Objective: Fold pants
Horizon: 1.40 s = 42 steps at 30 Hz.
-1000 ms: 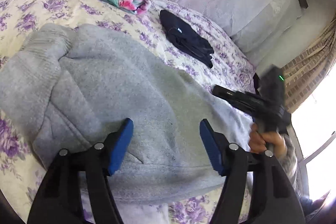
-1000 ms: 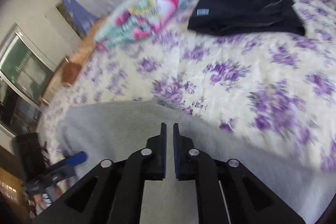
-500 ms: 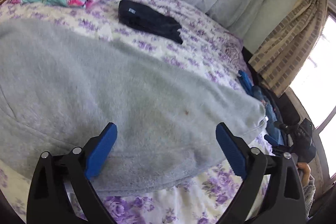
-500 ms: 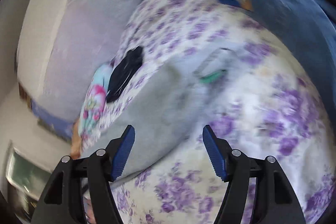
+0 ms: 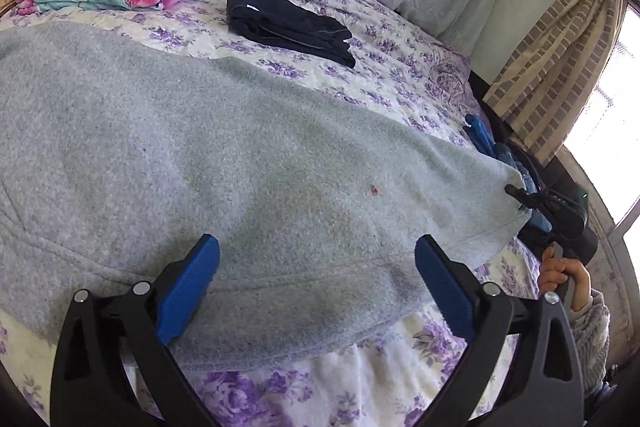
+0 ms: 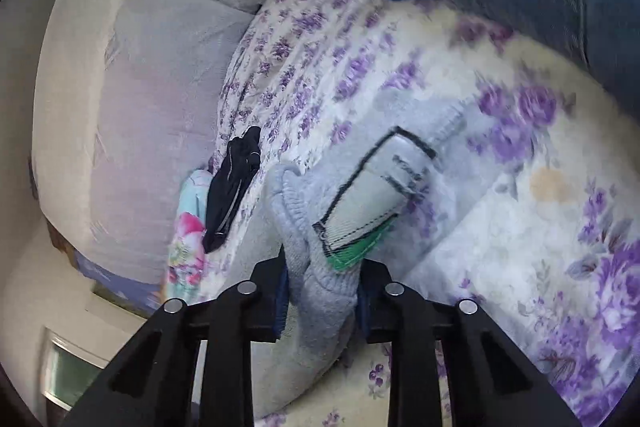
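Currently my right gripper (image 6: 322, 301) pinches the waistband of the grey pants (image 5: 224, 163), which lie spread across the bed (image 5: 400, 75). My left gripper (image 5: 316, 283) hovers above them, fingers spread wide. Next, I judge, the left needs its own hold before folding.

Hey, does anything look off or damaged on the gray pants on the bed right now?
One thing: a small reddish spot marks the gray pants, toward the end the right tongs pinch. It could be a stain or lint; it is too small to tell. No tears show.
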{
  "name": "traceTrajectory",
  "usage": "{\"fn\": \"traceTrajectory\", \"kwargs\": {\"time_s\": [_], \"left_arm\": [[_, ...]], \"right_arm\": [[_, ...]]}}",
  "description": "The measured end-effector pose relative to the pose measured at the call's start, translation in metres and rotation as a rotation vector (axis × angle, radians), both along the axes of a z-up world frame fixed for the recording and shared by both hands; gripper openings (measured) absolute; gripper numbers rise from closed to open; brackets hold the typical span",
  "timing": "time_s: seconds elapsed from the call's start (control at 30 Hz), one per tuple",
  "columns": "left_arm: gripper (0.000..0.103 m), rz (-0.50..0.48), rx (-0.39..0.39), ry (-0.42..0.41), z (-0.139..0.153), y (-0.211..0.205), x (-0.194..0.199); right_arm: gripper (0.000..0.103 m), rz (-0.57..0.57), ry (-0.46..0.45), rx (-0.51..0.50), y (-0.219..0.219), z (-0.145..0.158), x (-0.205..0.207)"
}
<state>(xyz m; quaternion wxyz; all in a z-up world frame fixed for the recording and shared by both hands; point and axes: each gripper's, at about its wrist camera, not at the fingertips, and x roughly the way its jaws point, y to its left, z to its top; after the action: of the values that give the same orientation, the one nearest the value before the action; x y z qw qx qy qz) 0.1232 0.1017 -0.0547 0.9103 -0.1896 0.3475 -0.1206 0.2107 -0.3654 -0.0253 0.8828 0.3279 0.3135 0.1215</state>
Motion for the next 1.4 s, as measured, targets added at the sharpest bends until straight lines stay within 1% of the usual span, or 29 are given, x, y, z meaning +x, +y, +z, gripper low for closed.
{"fn": "traceTrajectory", "kwargs": {"time_s": [0.07, 0.1, 0.13, 0.2, 0.27, 0.33, 0.43, 0.47, 0.53, 0.57, 0.6, 0.63, 0.67, 0.7, 0.77, 0.83, 0.87, 0.93, 0.97, 1.0, 1.03, 1.07, 1.1, 1.17, 1.2, 1.23, 1.27, 1.33, 1.4], "left_arm": [[0.096, 0.011, -0.013, -0.016, 0.005, 0.003, -0.008], [0.096, 0.02, -0.021, -0.032, 0.01, 0.007, -0.013], [0.096, 0.032, -0.033, -0.055, 0.014, 0.012, -0.021], [0.096, 0.087, -0.046, -0.081, 0.022, 0.026, -0.035], [0.096, 0.139, -0.083, -0.102, 0.027, 0.048, -0.049], [0.096, 0.203, -0.141, -0.112, 0.032, 0.076, -0.065], [0.096, 0.296, -0.213, -0.131, 0.035, 0.117, -0.093], [0.097, 0.328, -0.219, -0.134, 0.034, 0.129, -0.103], [0.097, 0.373, -0.208, -0.126, 0.032, 0.145, -0.117], [0.097, 0.389, -0.204, -0.118, 0.03, 0.15, -0.121], [0.097, 0.401, -0.204, -0.106, 0.025, 0.156, -0.126], [0.097, 0.404, -0.205, -0.096, 0.022, 0.159, -0.13], [0.097, 0.405, -0.206, -0.086, 0.018, 0.161, -0.131], [0.097, 0.406, -0.206, -0.074, 0.014, 0.163, -0.132], [0.097, 0.401, -0.215, -0.061, 0.008, 0.163, -0.131], [0.097, 0.39, -0.232, -0.062, 0.004, 0.162, -0.129], [0.097, 0.388, -0.237, -0.058, 0.003, 0.161, -0.125], [0.097, 0.387, -0.25, -0.046, -0.001, 0.16, -0.12], [0.097, 0.39, -0.255, -0.038, -0.003, 0.159, -0.117], [0.097, 0.393, -0.257, -0.031, -0.004, 0.159, -0.115], [0.097, 0.395, -0.259, -0.029, -0.004, 0.159, -0.113], [0.097, 0.398, -0.263, -0.025, -0.005, 0.16, -0.112], [0.097, 0.404, -0.269, -0.02, -0.005, 0.161, -0.111], [0.097, 0.418, -0.294, -0.011, -0.004, 0.168, -0.107], [0.097, 0.426, -0.309, -0.008, -0.004, 0.172, -0.105], [0.097, 0.433, -0.316, -0.006, -0.003, 0.176, -0.101], [0.097, 0.438, -0.318, 0.001, -0.004, 0.181, -0.095], [0.097, 0.447, -0.333, 0.019, -0.005, 0.19, -0.082], [0.097, 0.455, -0.367, 0.033, -0.008, 0.201, -0.067]], "right_arm": [[0.025, 0.02, -0.088, -0.229, 0.032, 0.032, -0.006], [0.025, 0.04, -0.143, -0.371, 0.057, 0.05, -0.011], [0.025, 0.059, -0.188, -0.483, 0.08, 0.062, -0.015], [0.025, 0.111, -0.276, -0.705, 0.133, 0.079, -0.021], [0.026, 0.197, -0.361, -0.903, 0.196, 0.082, -0.028], [0.026, 0.292, -0.425, -1.054, 0.254, 0.072, -0.038], [0.025, 0.447, -0.488, -1.246, 0.331, 0.034, -0.061], [0.026, 0.491, -0.494, -1.309, 0.352, 0.019, -0.068], [0.031, 0.603, -0.451, -1.496, 0.385, -0.025, -0.077], [0.032, 0.598, -0.476, -1.563, 0.391, -0.037, -0.082], [0.032, 0.571, -0.51, -1.594, 0.392, -0.039, -0.087], [0.034, 0.568, -0.508, -1.586, 0.389, -0.033, -0.09], [0.043, 0.589, -0.5, -1.561, 0.384, -0.025, -0.093], [0.06, 0.602, -0.516, -1.54, 0.378, -0.015, -0.098], [0.079, 0.638, -0.568, -1.487, 0.364, 0.008, -0.118], [0.079, 0.707, -0.57, -1.326, 0.348, 0.039, -0.13], [0.079, 0.708, -0.557, -1.205, 0.337, 0.058, -0.129], [0.078, 0.62, -0.497, -0.984, 0.316, 0.088, -0.108], [0.077, 0.557, -0.462, -0.905, 0.307, 0.095, -0.092], [0.073, 0.506, -0.437, -0.871, 0.304, 0.096, -0.078], [0.071, 0.465, -0.4, -0.839, 0.303, 0.092, -0.061], [0.069, 0.457, -0.363, -0.834, 0.307, 0.083, -0.049], [0.069, 0.453, -0.321, -0.863, 0.313, 0.068, -0.036], [0.069, 0.474, -0.228, -0.989, 0.327, 0.026, -0.021], [0.07, 0.495, -0.202, -1.031, 0.332, 0.003, -0.018], [0.07, 0.474, -0.238, -1.014, 0.33, -0.002, -0.021], [0.071, 0.47, -0.241, -1.005, 0.329, 0.0, -0.021], [0.071, 0.486, -0.217, -0.983, 0.327, 0.003, -0.015], [0.073, 0.49, -0.214, -0.942, 0.322, 0.001, -0.012]]}}
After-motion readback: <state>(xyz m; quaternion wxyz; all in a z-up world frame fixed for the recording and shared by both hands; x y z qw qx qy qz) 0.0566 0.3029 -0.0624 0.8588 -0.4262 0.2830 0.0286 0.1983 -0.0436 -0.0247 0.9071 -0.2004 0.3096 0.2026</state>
